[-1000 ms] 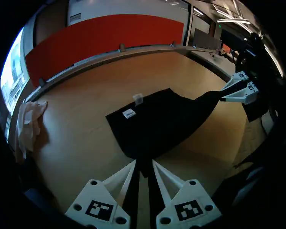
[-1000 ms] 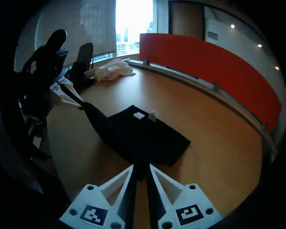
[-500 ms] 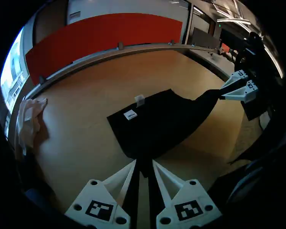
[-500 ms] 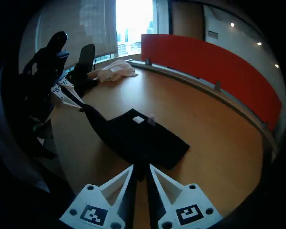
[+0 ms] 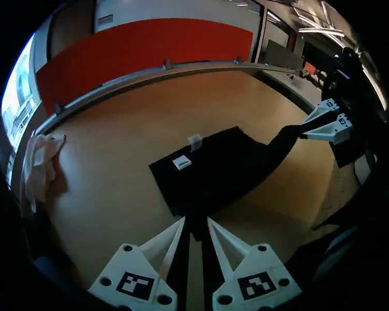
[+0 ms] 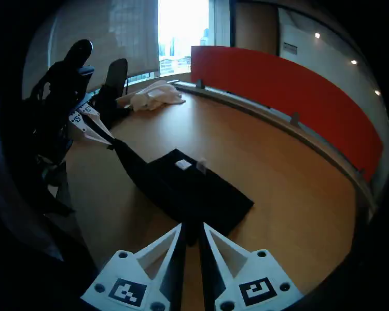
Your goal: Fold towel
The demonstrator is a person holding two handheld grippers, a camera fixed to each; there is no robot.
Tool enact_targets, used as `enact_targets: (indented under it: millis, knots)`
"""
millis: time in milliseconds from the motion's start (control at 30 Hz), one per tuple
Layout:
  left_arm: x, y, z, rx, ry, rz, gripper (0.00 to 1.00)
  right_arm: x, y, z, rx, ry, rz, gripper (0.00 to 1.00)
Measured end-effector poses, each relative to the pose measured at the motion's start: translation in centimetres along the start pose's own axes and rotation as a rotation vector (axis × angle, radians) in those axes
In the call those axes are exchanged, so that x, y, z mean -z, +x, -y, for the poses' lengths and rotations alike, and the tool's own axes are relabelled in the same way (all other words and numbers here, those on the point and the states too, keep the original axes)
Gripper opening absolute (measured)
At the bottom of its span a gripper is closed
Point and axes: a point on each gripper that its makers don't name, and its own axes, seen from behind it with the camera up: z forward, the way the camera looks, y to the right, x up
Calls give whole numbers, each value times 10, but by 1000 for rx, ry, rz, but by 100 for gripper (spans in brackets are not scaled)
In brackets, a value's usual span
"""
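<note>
The black towel [image 5: 220, 166] is spread on the surface [image 5: 116, 145], near corners pinched by the closed left tool [image 5: 197, 228] and right tool [image 6: 192, 233]; a corner may be lost if pulled unevenly.

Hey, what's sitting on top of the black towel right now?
Two small white tags lie on the towel near its far edge. Anything beneath the cloth is hidden.

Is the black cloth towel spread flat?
Partly lifted: left claw and right claw each pinch a corner of the black cloth towel; the rest lies flat.
</note>
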Motion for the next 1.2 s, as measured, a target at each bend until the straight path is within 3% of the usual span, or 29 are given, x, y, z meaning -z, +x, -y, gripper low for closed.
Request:
enact_targets:
  millis: [300,500,700,1200]
  knots:
    - [-23,18,12,12,23,8,14,-17,8,-28,17,-25,12,15]
    - [-43,27,24,16,22,22,14,-31,9,-45,-10,-36,20,15]
    - [-60,36,35,-2,34,25,14,-44,8,-57,-34,-42,31,15]
    - [-86,41,48,-50,53,35,14,-69,0,-77,-45,-50,69,15]
